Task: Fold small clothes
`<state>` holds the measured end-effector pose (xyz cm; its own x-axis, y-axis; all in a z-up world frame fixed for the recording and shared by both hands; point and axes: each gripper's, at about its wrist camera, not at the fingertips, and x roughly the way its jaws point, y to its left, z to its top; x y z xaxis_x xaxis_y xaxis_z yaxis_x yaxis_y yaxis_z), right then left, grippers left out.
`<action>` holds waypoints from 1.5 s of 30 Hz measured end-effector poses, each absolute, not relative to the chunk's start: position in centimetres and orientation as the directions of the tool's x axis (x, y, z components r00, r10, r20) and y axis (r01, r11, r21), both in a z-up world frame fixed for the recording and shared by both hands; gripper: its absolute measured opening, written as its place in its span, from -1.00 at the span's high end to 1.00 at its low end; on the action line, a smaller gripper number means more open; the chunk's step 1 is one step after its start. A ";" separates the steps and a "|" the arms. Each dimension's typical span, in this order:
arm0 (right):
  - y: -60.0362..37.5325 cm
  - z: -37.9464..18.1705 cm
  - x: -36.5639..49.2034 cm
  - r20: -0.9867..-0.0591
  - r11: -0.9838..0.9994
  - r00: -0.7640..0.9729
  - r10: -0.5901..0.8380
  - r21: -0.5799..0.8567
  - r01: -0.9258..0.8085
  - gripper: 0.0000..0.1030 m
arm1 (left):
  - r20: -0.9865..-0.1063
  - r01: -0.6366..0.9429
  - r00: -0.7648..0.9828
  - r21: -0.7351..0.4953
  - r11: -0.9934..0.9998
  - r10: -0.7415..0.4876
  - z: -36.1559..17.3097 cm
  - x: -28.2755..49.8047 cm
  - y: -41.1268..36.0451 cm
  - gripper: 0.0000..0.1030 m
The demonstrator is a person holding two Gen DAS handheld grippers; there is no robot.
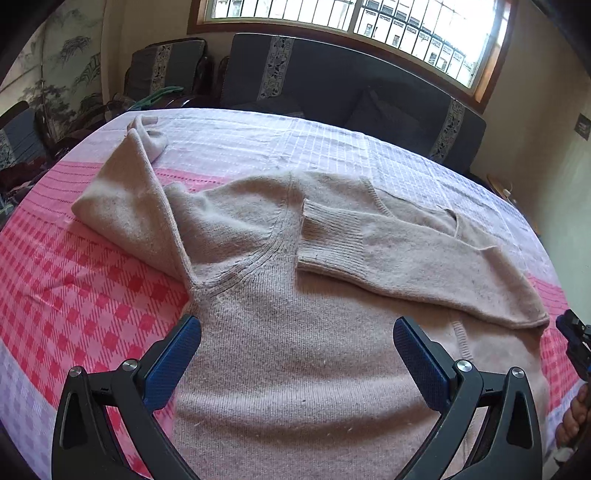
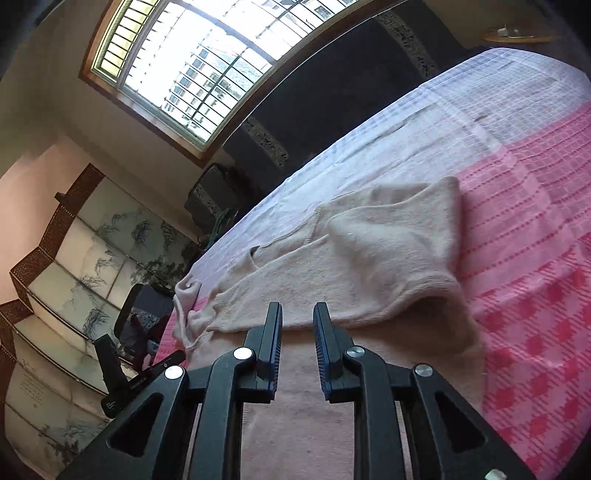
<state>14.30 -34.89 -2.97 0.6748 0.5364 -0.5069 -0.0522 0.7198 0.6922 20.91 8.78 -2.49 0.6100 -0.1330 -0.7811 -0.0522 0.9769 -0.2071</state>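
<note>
A beige knit sweater (image 1: 295, 350) lies flat on a pink and white checked cloth (image 1: 74, 288). Its right sleeve (image 1: 399, 254) is folded across the chest, cuff near the collar. Its left sleeve (image 1: 125, 199) stretches out to the far left. My left gripper (image 1: 297, 339) is wide open just above the sweater's body, holding nothing. The right gripper shows at the right edge of the left wrist view (image 1: 576, 343). In the right wrist view the right gripper (image 2: 297, 314) hovers over the sweater (image 2: 369, 251), its jaws a narrow gap apart with nothing between them.
The cloth covers a round table (image 1: 332, 133). Dark cushioned seats (image 1: 332, 77) stand behind it under a barred window (image 1: 369, 22). A painted folding screen (image 2: 74, 258) stands at the left. The left gripper's handle shows in the right wrist view (image 2: 122, 384).
</note>
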 end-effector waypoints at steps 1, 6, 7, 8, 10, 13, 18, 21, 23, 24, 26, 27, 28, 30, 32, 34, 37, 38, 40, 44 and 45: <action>-36.5 -3.3 14.0 -0.508 0.704 0.674 0.536 0.709 -0.025 0.62 | -0.793 -0.046 0.587 -0.233 0.971 -0.162 -3.0 22.0 8.8 -1.00; -39.5 -6.1 13.9 -0.447 0.567 0.680 0.580 0.822 0.057 0.29 | -0.830 -0.085 0.531 -0.257 0.963 -0.175 -5.1 25.2 8.7 -1.00; -39.5 -6.7 14.2 -0.439 0.544 0.684 0.582 0.836 0.073 0.24 | -0.826 -0.089 0.542 -0.241 0.966 -0.156 -5.1 25.5 8.7 -1.00; -39.8 -7.4 14.5 -0.424 0.511 0.684 0.594 0.855 0.087 0.19 | -0.829 -0.091 0.537 -0.240 0.966 -0.156 -5.2 25.8 8.6 -1.00; -39.6 -8.8 15.3 -0.414 0.468 0.675 0.611 0.876 0.114 0.15 | -0.822 -0.078 0.544 -0.252 0.965 -0.171 -5.2 26.2 8.5 -1.00; -38.8 -9.5 16.4 -0.410 0.457 0.676 0.612 0.881 0.121 0.14 | -0.809 -0.052 0.556 -0.265 0.963 -0.192 -5.1 26.7 8.6 -0.99; -38.1 -9.4 17.3 -0.429 0.490 0.686 0.588 0.863 0.120 0.16 | -0.756 -0.005 0.575 -0.386 0.923 -0.313 -5.0 27.3 8.6 -0.88; -37.8 -9.3 17.4 -0.430 0.507 0.689 0.584 0.856 0.104 0.15 | -0.748 0.011 0.583 -0.383 0.924 -0.317 -5.0 27.8 8.6 -0.12; -37.8 -9.3 17.4 -0.418 0.503 0.695 0.585 0.859 0.095 0.16 | -0.762 0.003 0.575 -0.361 0.932 -0.297 -5.1 28.3 8.7 0.42; -37.9 -9.4 17.4 -0.413 0.498 0.698 0.585 0.862 0.093 0.16 | -0.765 0.006 0.561 -0.376 0.926 -0.315 -5.4 28.7 8.8 0.64; -38.0 -9.6 17.3 -0.407 0.493 0.702 0.584 0.865 0.092 0.16 | -0.755 -0.001 0.558 -0.415 0.910 -0.344 -5.5 28.9 9.4 0.65; -37.9 -9.5 17.3 -0.407 0.496 0.703 0.583 0.864 0.089 0.16 | -0.755 -0.005 0.560 -0.416 0.909 -0.342 -5.5 28.9 9.6 0.69; -38.0 -9.6 17.2 -0.407 0.501 0.705 0.581 0.861 0.084 0.16 | -0.749 -0.004 0.569 -0.415 0.910 -0.339 -5.4 28.7 9.8 0.70; -37.9 -9.7 17.1 -0.407 0.506 0.708 0.577 0.859 0.082 0.16 | -0.742 -0.019 0.602 -0.381 0.924 -0.294 -5.0 28.2 10.1 0.72; -37.9 -9.7 17.1 -0.408 0.512 0.710 0.574 0.855 0.077 0.16 | -0.737 -0.046 0.639 -0.325 0.945 -0.222 -4.5 27.7 10.5 0.72; -37.8 -9.7 17.1 -0.415 0.525 0.707 0.573 0.848 0.071 0.15 | -0.730 -0.053 0.647 -0.330 0.943 -0.219 -4.4 27.4 10.9 0.72; -37.6 -9.6 17.1 -0.423 0.546 0.708 0.565 0.835 0.063 0.17 | -0.757 -0.028 0.617 -0.291 0.956 -0.213 -5.4 27.6 10.3 0.72; -37.7 -9.7 17.1 -0.418 0.540 0.710 0.566 0.839 0.064 0.17 | -0.756 -0.019 0.623 -0.270 0.963 -0.200 -5.4 27.4 10.0 0.72; -38.0 -9.8 17.0 -0.410 0.520 0.715 0.566 0.851 0.076 0.17 | -0.754 -0.019 0.629 -0.260 0.966 -0.190 -5.4 27.2 9.9 0.70; -37.9 -9.9 17.3 -0.521 0.593 0.678 0.518 0.790 0.155 0.56 | -0.750 -0.030 0.628 -0.290 0.957 -0.207 -5.3 26.8 10.5 0.58; -37.8 -10.1 17.4 -0.564 0.624 0.659 0.497 0.760 0.180 0.76 | -0.752 -0.041 0.628 -0.286 0.957 -0.197 -5.2 26.4 10.7 0.54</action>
<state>17.40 -37.75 -10.12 0.6590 0.4972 -0.5643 0.1801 0.6242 0.7603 26.42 10.73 -5.15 0.6284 -0.1973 -0.7524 -0.0413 0.9575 -0.2856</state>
